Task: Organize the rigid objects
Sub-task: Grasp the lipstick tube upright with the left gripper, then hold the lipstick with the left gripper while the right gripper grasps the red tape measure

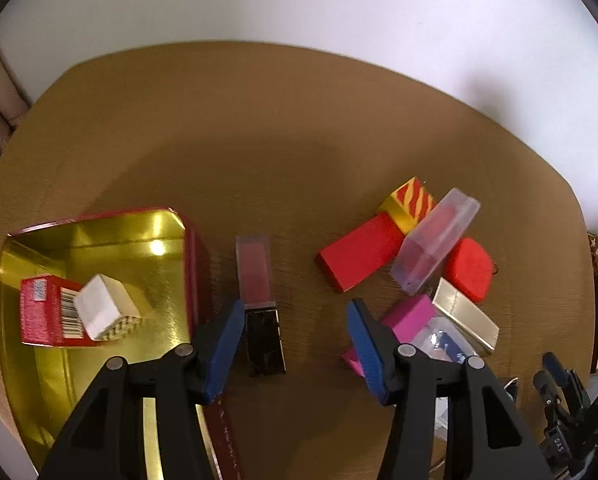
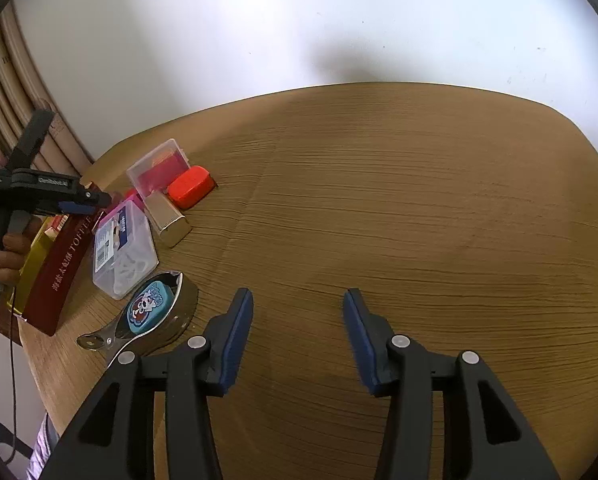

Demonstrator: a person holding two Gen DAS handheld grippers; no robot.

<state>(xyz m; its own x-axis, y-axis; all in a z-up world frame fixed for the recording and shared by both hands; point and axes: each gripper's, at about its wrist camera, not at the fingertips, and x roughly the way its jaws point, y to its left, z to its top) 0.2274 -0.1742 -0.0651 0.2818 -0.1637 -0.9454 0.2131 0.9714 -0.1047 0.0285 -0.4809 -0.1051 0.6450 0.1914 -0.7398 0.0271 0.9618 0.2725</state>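
My left gripper is open above the wooden table, with a lip-gloss tube with a black cap lying just inside its left finger. A gold-lined red tin at the left holds a red carton and a white box. To the right lie a red box, a striped yellow box, a clear case, a red pouch, a pink box and a gold box. My right gripper is open and empty over bare table.
In the right wrist view a clear plastic box, a metal scoop holding a blue tag, and the tin's dark red side sit at the left table edge. A white wall stands behind the table.
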